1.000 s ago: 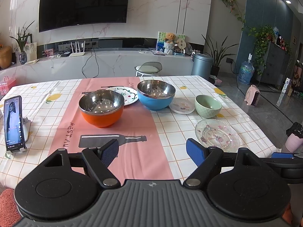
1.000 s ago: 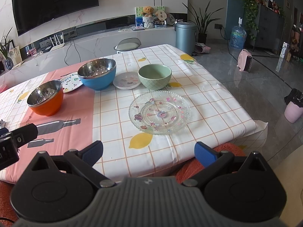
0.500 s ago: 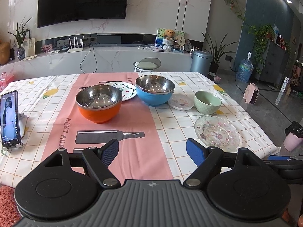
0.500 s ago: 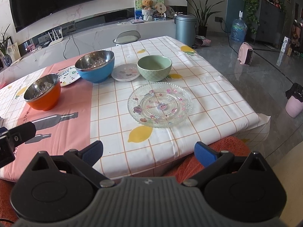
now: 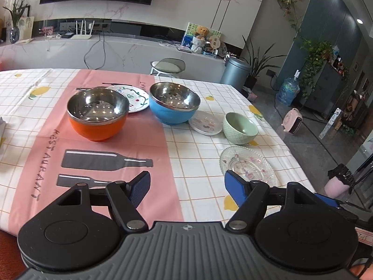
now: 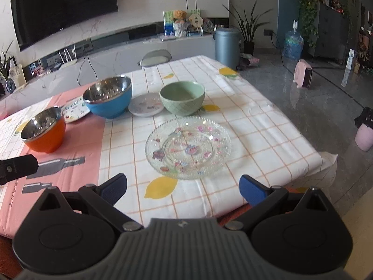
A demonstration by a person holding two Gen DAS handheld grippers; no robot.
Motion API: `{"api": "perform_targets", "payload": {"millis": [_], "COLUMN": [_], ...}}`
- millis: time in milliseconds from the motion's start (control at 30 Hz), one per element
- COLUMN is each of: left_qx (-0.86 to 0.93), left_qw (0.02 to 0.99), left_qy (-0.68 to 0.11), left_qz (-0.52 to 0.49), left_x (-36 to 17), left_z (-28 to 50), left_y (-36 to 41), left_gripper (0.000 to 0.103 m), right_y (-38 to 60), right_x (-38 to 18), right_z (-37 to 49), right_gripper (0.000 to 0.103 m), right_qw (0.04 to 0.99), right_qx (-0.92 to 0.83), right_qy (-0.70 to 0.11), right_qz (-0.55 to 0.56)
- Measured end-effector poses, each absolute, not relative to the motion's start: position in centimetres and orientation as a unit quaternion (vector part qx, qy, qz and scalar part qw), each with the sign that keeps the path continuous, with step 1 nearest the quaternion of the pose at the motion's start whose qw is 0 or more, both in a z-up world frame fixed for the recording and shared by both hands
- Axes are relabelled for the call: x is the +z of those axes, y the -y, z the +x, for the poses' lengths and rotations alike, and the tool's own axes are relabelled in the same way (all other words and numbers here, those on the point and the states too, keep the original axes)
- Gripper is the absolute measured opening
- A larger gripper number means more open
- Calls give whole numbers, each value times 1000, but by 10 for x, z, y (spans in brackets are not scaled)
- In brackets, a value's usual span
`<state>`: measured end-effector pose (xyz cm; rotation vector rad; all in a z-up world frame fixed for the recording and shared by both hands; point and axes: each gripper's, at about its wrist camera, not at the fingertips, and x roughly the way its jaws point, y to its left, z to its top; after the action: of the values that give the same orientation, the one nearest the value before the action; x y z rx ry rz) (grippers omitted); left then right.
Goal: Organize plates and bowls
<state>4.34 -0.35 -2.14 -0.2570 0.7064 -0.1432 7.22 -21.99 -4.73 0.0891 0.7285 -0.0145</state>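
Observation:
On the table stand an orange steel-lined bowl (image 5: pixel 98 114), a blue steel-lined bowl (image 5: pixel 174 103), a green ceramic bowl (image 5: pixel 240 128), a white patterned plate (image 5: pixel 134 98), a small white saucer (image 5: pixel 205 123) and a clear glass plate (image 5: pixel 248 165). My left gripper (image 5: pixel 186 186) is open and empty above the table's near edge. My right gripper (image 6: pixel 183 186) is open and empty, just short of the glass plate (image 6: pixel 188 147). The right wrist view also shows the green bowl (image 6: pixel 182 98), blue bowl (image 6: pixel 107 96), orange bowl (image 6: pixel 44 129) and saucer (image 6: pixel 146 105).
The table carries a checked lemon-print cloth (image 6: pixel 256 128) with a pink runner (image 5: pixel 46 158). A stool (image 5: pixel 167 66) stands behind the table. The table's right edge drops to a tiled floor with a pink bin (image 6: pixel 364 137).
Both grippers have moved forward over the table and tilted down. The left view has swung right, so the phone at the left has left the view. Both stay open.

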Motion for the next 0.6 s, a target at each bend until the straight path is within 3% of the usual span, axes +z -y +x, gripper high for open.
{"api": "perform_targets", "payload": {"millis": [200, 500, 600], "left_qx": [-85, -134, -143], "left_qw": [924, 906, 900], "left_qy": [-349, -390, -403], "left_qz": [-127, -96, -85], "left_x": [-28, -52, -60], "left_z": [66, 105, 118], "left_y": [20, 59, 72], "left_gripper": [81, 81, 76], "right_y": [247, 296, 307], "right_x": [-58, -83, -91], "right_z": [82, 111, 122], "right_gripper": [100, 100, 97], "right_qw": [962, 945, 936], "right_qx": [-18, 7, 7], "right_qy": [-271, -306, -317], "right_qz": [15, 110, 150]}}
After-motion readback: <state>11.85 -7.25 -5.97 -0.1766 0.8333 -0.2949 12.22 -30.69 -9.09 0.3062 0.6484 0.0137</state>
